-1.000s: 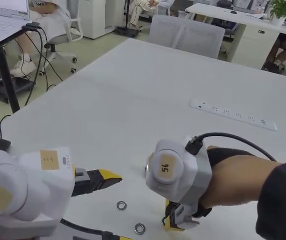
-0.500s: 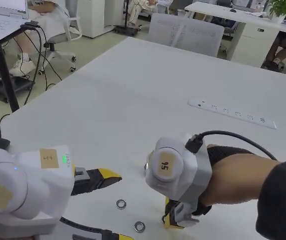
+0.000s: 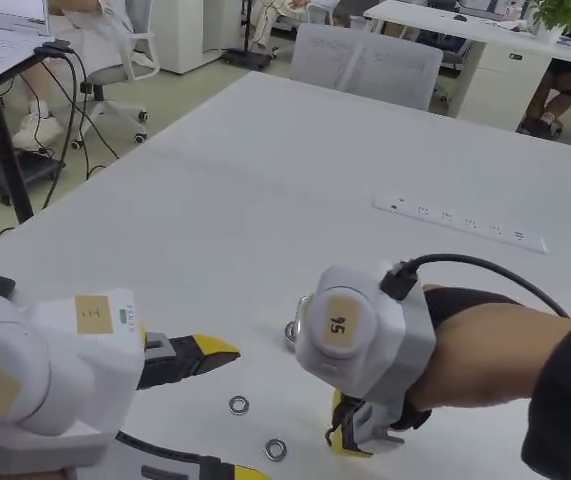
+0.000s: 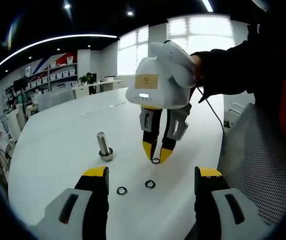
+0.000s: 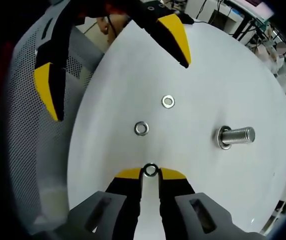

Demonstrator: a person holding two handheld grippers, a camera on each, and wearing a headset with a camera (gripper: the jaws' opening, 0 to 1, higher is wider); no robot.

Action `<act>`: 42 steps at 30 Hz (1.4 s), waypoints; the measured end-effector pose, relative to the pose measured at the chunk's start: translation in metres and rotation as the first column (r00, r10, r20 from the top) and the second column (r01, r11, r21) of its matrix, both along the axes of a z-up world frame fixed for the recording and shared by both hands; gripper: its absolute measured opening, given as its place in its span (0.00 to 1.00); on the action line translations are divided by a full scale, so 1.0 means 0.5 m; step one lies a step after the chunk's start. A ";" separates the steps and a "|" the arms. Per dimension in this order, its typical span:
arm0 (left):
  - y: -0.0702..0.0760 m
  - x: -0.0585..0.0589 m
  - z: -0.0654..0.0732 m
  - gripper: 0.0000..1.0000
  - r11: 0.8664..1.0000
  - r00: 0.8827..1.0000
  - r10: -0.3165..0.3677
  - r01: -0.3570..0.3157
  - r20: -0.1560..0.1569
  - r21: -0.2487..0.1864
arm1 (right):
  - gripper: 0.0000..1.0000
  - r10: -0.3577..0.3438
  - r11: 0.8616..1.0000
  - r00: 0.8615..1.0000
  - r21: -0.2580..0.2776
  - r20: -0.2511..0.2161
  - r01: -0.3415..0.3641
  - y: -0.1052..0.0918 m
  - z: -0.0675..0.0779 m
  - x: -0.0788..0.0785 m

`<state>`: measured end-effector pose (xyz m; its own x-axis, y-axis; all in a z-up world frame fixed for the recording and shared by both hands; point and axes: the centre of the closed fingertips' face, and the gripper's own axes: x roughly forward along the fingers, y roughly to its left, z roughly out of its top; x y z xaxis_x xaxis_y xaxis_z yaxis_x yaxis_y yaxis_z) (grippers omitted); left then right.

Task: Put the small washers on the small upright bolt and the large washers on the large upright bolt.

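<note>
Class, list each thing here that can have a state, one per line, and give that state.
Left tool: open, jaws wide apart, holding nothing.
Right tool: shut on the held washer, tips pointing down at the table.
Held washer: pinched between the right tool's tips.
Bolt: upright on the table, a ring at its base.
Loose washers: lying flat on the table, apart from the bolt.
</note>
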<state>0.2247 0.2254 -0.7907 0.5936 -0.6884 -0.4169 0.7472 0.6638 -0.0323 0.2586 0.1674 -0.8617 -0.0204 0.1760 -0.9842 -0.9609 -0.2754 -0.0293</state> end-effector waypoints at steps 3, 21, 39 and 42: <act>0.000 0.000 0.000 0.69 1.000 1.000 0.000 0.000 0.000 0.000 | 0.13 -0.018 1.000 1.000 0.007 -0.003 0.018 -0.008 0.006 -0.001; -0.002 0.003 0.000 0.69 1.000 1.000 -0.002 0.002 0.003 -0.001 | 0.13 -0.102 0.994 0.995 0.036 0.004 0.101 -0.073 0.034 -0.012; 0.000 0.003 -0.002 0.69 1.000 1.000 -0.004 0.004 -0.005 0.007 | 0.13 -0.230 0.972 0.973 0.049 -0.001 0.230 -0.160 0.049 -0.011; 0.000 0.003 -0.002 0.69 1.000 1.000 -0.005 0.005 -0.005 0.008 | 0.13 -0.245 0.968 0.970 0.048 0.002 0.244 -0.171 0.051 -0.009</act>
